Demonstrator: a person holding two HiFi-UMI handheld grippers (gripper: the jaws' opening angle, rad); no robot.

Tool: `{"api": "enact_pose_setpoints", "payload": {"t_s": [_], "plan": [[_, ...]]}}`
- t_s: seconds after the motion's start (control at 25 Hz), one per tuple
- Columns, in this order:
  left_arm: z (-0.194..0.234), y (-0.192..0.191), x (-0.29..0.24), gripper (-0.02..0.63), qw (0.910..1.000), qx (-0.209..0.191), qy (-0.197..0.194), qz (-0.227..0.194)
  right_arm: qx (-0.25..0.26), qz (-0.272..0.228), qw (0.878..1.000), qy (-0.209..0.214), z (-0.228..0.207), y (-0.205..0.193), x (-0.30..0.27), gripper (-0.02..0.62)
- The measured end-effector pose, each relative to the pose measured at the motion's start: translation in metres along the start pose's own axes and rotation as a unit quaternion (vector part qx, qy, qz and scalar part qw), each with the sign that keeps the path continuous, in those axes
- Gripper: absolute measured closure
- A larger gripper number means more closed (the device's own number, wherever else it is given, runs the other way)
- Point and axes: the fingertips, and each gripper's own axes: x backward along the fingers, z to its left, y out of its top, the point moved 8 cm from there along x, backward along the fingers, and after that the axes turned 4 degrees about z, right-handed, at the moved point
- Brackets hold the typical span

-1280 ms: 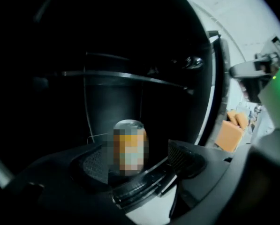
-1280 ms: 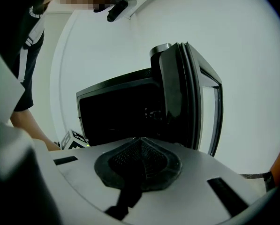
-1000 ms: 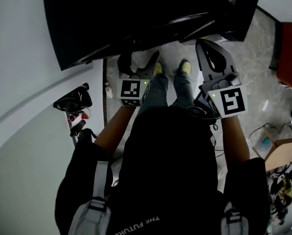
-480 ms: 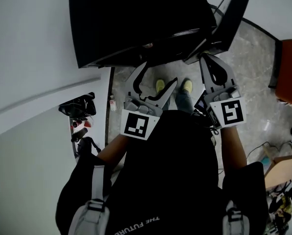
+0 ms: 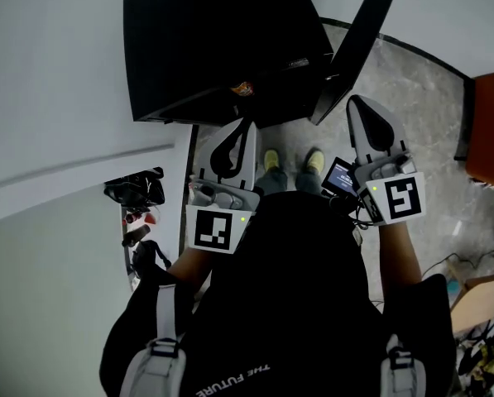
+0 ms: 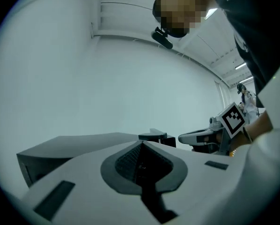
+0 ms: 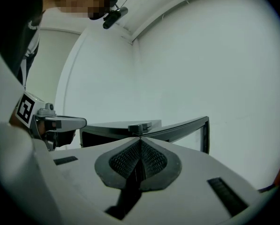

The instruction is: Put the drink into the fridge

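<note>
I have the fridge [image 5: 222, 48] ahead on the floor [image 5: 429, 98], its door [image 5: 358, 40] standing open to the right; my left claw [image 5: 247, 125] and right claw [image 5: 358, 104] sit side by side before it.

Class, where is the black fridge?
In the head view the black fridge sits top centre by the white wall, beyond the person's shoes, its door open on the right.

The fridge [image 5: 222, 40], a low black box with a flat top, is standing on the floor just ahead of the left gripper [image 5: 247, 126], its open front facing that gripper. Its thin, dark door [image 5: 354, 48] is hanging wide open, reaching out just ahead of the right gripper [image 5: 361, 104].
</note>
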Motion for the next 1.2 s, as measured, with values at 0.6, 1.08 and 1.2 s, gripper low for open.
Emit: {"api": "enact_pose_setpoints", "payload": {"t_s": [0.6,1.08,1.2], "plan": [[-0.007,0.001,0.016,0.594,0.9994,-0.006,0.032,0.012,-0.032,0.021,0.999,0.036,-0.005,-0.026,0.026,0.581],[0.008,-0.012,0.042,0.594,0.9998,-0.001,-0.017,0.012,-0.011,0.015,1.000,-0.010,0.033,-0.027,0.035,0.581],[0.018,-0.016,0.063,0.594,0.9996,0.000,-0.025,0.013,-0.016,0.018,1.000,-0.020,0.059,-0.028,0.043,0.582]]}}
